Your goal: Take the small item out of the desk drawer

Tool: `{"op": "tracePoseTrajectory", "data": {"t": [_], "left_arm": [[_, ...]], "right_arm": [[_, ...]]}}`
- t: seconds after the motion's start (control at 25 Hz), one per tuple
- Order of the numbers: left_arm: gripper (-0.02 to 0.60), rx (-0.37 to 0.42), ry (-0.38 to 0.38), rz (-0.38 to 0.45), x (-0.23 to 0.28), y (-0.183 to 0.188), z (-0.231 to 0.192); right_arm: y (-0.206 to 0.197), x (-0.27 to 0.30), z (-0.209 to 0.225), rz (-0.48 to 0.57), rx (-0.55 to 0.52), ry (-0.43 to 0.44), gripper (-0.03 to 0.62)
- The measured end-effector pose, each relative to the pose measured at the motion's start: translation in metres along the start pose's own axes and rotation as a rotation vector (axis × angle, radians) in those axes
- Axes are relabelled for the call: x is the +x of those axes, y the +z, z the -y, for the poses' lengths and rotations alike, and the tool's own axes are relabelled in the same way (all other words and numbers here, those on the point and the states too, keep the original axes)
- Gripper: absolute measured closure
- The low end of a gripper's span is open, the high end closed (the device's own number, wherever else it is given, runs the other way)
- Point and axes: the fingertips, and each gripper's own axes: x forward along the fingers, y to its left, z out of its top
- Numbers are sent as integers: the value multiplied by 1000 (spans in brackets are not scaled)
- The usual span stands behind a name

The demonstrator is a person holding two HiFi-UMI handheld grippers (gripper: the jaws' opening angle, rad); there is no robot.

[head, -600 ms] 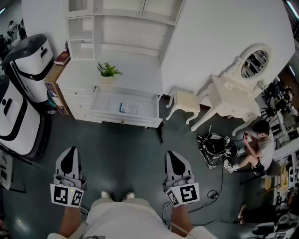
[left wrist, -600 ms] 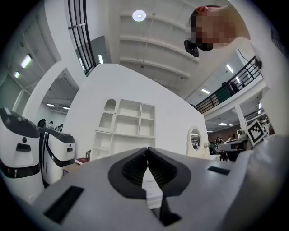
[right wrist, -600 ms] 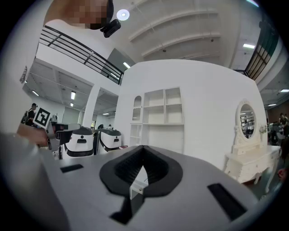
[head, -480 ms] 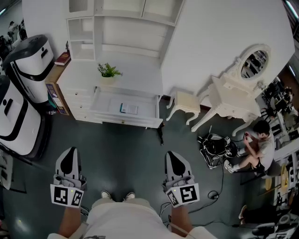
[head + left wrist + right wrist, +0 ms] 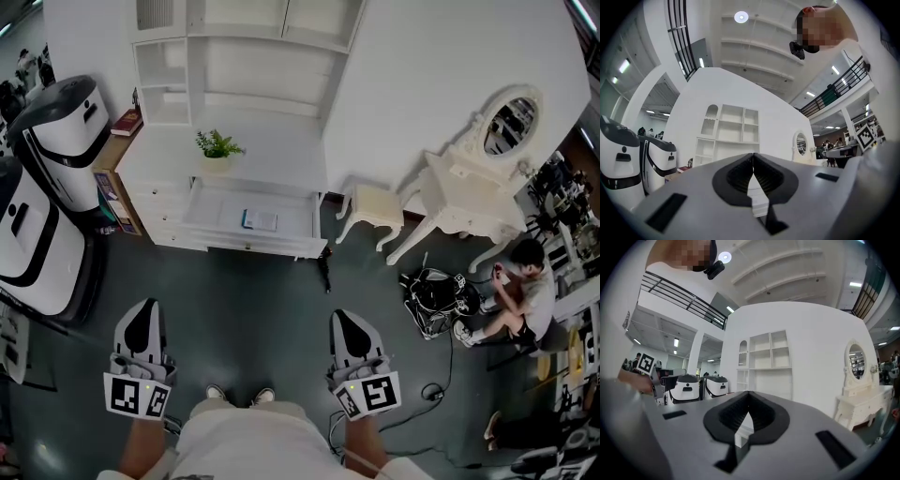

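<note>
A white desk [image 5: 159,155] stands across the floor ahead, its wide drawer [image 5: 208,225] pulled open. Inside lies a small flat item [image 5: 258,220], white with a blue edge. My left gripper [image 5: 142,307] and right gripper [image 5: 345,317] are held low near my body, well short of the desk, both pointing toward it. In the left gripper view the left gripper [image 5: 753,157] has its jaws pressed together on nothing. The right gripper [image 5: 748,394] looks the same in its own view, shut and empty. The desk shows small beyond both sets of jaws.
A potted plant [image 5: 217,145] sits on the desk under white shelves [image 5: 239,56]. Two white-and-black machines [image 5: 56,127] stand at the left. To the right are a small stool [image 5: 370,206], a vanity table [image 5: 469,192], a black bag with cables [image 5: 431,300] and a seated person [image 5: 520,291].
The head view has shifted slightly. Both grippers stay shut and low in much the same place, and the drawer and item have not moved.
</note>
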Motion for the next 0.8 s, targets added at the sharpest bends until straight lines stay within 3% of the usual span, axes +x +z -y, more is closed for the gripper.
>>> {"op": "tracePoseTrajectory", "data": {"t": [0.24, 0.28, 0.4, 0.48, 0.6, 0.8], "left_arm": [[557, 5, -17, 5, 1, 4, 0], [531, 9, -17, -8, 3, 2, -1], [271, 18, -28, -59, 11, -9, -1], [162, 44, -26, -76, 16, -12, 0], [90, 71, -29, -92, 22, -15, 4], [55, 115, -121, -179, 33, -33, 27]], "right_arm": [[4, 0, -1, 27, 33, 31, 585], [4, 1, -1, 27, 33, 33, 585], [3, 2, 2, 28, 33, 36, 585], [2, 2, 6, 25, 32, 36, 585], [-1, -1, 15, 17, 37, 30, 585], [-10, -5, 31, 8, 50, 30, 585]]}}
